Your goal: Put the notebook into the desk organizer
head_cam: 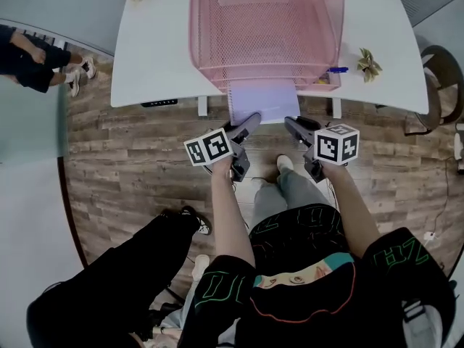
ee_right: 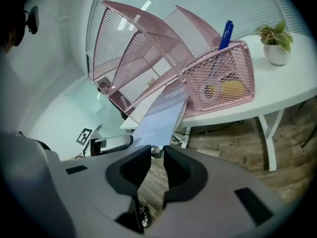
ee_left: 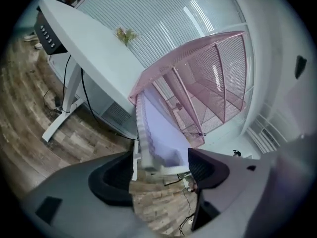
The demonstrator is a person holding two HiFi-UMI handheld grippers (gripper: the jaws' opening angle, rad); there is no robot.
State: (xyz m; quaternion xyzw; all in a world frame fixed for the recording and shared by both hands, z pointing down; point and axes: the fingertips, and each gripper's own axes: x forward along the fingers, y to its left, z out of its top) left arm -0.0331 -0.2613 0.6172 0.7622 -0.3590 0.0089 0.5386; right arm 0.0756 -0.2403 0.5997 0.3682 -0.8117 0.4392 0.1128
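Note:
A lilac spiral notebook (head_cam: 262, 100) lies half inside the bottom tray of the pink mesh desk organizer (head_cam: 264, 27) and sticks out over the white table's front edge. My left gripper (head_cam: 254, 118) is at its near left corner. In the left gripper view the notebook (ee_left: 161, 133) reaches between the wide open jaws of that gripper (ee_left: 161, 170), and neither pad touches it. My right gripper (head_cam: 290, 124) is at the near right corner. In the right gripper view its jaws (ee_right: 157, 155) stand narrow, pinched on the notebook's (ee_right: 161, 115) edge.
The organizer stands at the front middle of the white table (head_cam: 152, 56). Its side basket (ee_right: 223, 83) holds a blue pen (ee_right: 226, 33). A small potted plant (ee_right: 275, 38) stands to the right. A person's legs (head_cam: 29, 56) show at far left, another person (head_cam: 130, 267) near left, a chair (head_cam: 442, 85) at right.

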